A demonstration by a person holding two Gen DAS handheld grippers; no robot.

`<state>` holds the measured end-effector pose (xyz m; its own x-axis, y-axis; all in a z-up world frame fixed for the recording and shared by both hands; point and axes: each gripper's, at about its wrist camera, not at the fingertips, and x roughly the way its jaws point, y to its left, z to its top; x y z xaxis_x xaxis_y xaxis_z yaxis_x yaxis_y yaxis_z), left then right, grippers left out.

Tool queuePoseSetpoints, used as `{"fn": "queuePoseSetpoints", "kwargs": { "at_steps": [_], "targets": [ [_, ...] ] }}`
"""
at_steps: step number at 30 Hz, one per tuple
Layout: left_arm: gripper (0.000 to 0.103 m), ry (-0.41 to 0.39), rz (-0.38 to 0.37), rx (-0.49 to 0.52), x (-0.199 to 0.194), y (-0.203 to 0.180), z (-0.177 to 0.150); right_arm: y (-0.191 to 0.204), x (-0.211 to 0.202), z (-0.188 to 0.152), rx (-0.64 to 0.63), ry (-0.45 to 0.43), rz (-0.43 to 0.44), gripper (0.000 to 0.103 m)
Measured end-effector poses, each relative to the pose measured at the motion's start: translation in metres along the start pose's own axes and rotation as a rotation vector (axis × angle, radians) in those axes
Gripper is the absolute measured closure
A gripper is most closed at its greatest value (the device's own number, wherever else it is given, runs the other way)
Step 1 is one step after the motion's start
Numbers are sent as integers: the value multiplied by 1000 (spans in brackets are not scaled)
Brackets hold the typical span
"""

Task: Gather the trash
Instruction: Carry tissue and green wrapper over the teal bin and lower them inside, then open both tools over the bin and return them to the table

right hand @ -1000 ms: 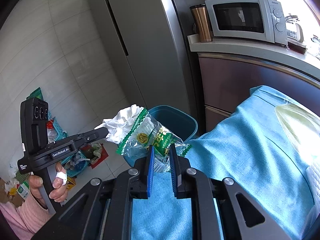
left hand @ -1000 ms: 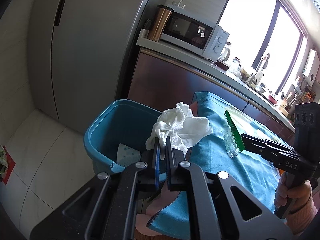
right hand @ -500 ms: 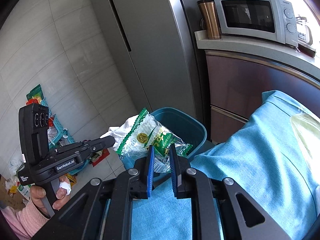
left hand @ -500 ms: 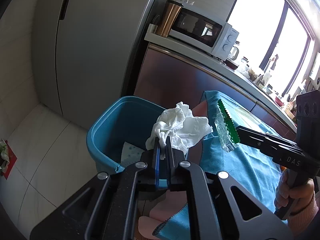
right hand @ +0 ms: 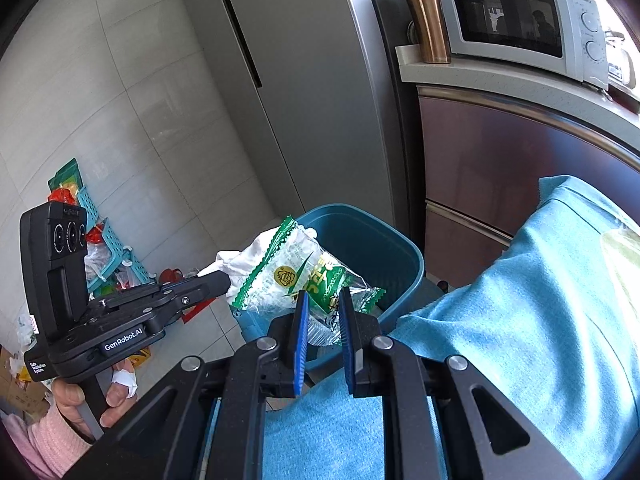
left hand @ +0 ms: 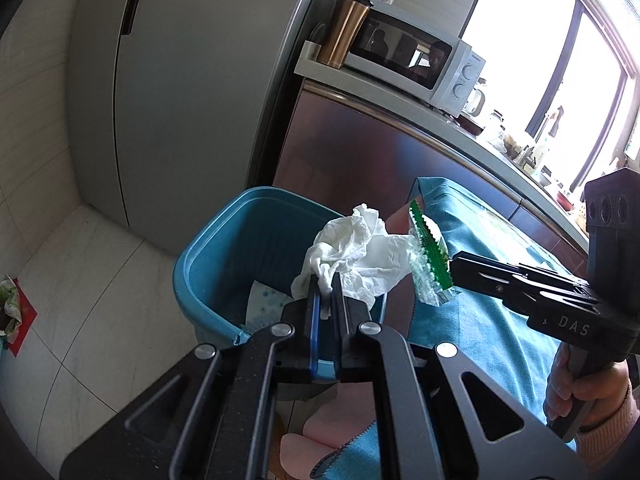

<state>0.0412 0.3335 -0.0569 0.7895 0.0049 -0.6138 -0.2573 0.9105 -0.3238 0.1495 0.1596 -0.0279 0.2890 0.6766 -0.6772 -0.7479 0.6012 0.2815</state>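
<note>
Left claw point(left hand: 325, 280): closed tight on a fold at the lower edge of the crumpled tissue point(left hand: 356, 256), which billows up and ahead of the fingers.
Right claw point(right hand: 323, 298): pinching the near end of the snack wrapper point(right hand: 296, 276); the rest of the wrapper sticks out ahead and to the left of its tips.
Tissue, where: clamped in the left claw, hanging over the near rim of the blue bin point(left hand: 208, 248), which sits just ahead of and below that claw.
Wrapper, where: in the right claw, over the bin's near edge, just beside the tissue; whether the two touch cannot be told.
Tissue, handling: likely almost weightless, soft and limp; it may cling to the pads on release, so a wide opening should help. Any bunched fold gives a good hold.
Wrapper, handling: thin crinkly film, light, probably slippery; the crimped end seam looks the firmest place to pinch. It could flutter sideways as it falls.
Bin contents: a pale dotted sheet point(left hand: 264, 304) lies inside, below the left claw.
Cloth: the teal cloth point(right hand: 520, 320) on the counter lies to the right of both claws.
Change since earlier frame: both claws have come closer to the bin; the wrapper, which was well apart from the tissue over the cloth, now sits right next to it above the bin. Both grips look unchanged.
</note>
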Motion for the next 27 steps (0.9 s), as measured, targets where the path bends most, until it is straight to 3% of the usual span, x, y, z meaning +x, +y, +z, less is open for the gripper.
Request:
{"fn": "queuePoseSetpoints", "kwargs": {
  "at_steps": [25, 27],
  "targets": [
    [96, 62, 136, 31, 46, 2, -6, 1, 61, 14, 35, 133, 1, 83],
    [92, 59, 141, 29, 46, 3, -6, 0, 61, 14, 38, 130, 3, 83]
  ]
}}
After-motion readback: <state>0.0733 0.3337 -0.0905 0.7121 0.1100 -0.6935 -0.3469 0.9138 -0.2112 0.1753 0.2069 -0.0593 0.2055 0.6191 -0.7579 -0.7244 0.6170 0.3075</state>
